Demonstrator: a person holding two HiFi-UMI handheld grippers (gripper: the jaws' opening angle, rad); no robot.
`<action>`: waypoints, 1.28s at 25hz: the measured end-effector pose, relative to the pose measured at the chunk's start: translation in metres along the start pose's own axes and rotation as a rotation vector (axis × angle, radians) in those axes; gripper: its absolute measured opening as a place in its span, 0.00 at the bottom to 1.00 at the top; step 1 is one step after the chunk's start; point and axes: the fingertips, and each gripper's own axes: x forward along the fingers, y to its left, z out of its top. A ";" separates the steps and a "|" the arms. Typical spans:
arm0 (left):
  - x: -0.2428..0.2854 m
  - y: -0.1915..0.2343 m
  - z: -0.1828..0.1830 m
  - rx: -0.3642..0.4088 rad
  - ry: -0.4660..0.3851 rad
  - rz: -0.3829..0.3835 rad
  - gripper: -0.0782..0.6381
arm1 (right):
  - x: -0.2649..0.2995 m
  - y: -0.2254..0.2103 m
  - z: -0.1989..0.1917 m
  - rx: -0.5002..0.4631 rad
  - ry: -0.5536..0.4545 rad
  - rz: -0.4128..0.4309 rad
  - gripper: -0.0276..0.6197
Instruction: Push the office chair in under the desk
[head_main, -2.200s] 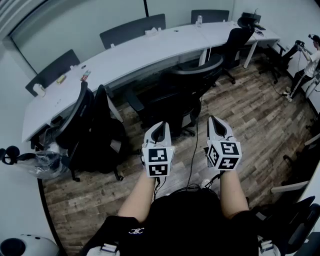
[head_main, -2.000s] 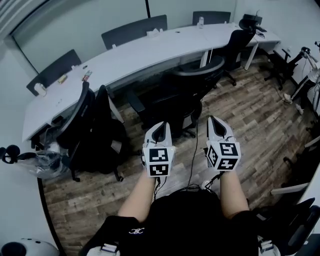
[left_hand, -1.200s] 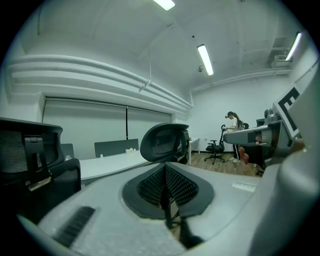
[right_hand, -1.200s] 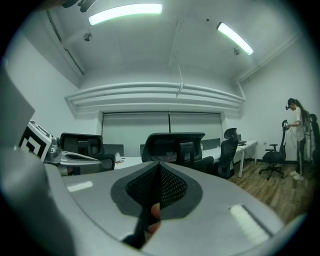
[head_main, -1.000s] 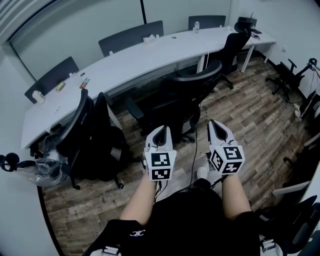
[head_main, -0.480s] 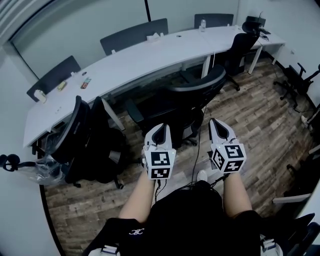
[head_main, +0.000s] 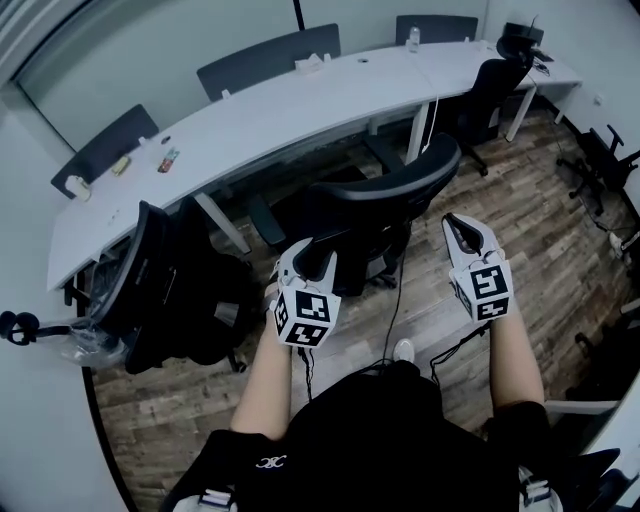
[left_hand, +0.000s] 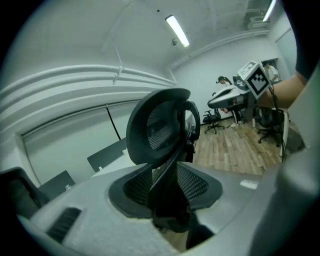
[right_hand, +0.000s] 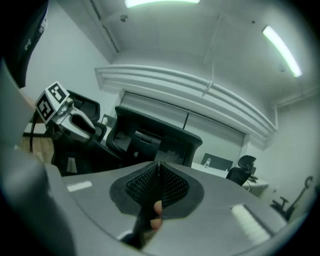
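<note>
A black mesh office chair (head_main: 385, 205) stands on the wood floor, pulled out from the long white desk (head_main: 290, 105), its back toward me. My left gripper (head_main: 307, 258) is just short of the left side of the chair's back. Its jaws are opening with nothing between them, and the chair's headrest (left_hand: 160, 125) shows through the gap of the left gripper (left_hand: 167, 185). My right gripper (head_main: 462, 225) hangs to the right of the backrest, clear of it. In its own view the right gripper (right_hand: 157, 172) is only starting to open; the pads look together, holding nothing.
A second black chair (head_main: 150, 285) stands at the left by the desk's end, with a plastic bag (head_main: 90, 340) beside it. Another black chair (head_main: 490, 85) sits at the desk's far right. Grey chairs (head_main: 265, 60) line the far side. A cable (head_main: 393, 300) trails across the floor.
The two grippers have spread apart: the left one moved forward to the chair's back, the right one out to the right. The chair now looks nearer to me.
</note>
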 end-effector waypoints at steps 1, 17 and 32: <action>0.005 0.001 -0.005 0.023 0.026 -0.012 0.35 | 0.005 -0.006 -0.006 -0.038 0.021 0.023 0.09; 0.060 0.010 -0.041 0.078 0.262 -0.009 0.50 | 0.117 -0.076 -0.094 -0.540 0.265 0.223 0.43; 0.081 0.017 -0.038 0.058 0.240 0.020 0.50 | 0.156 -0.096 -0.108 -0.715 0.299 0.366 0.35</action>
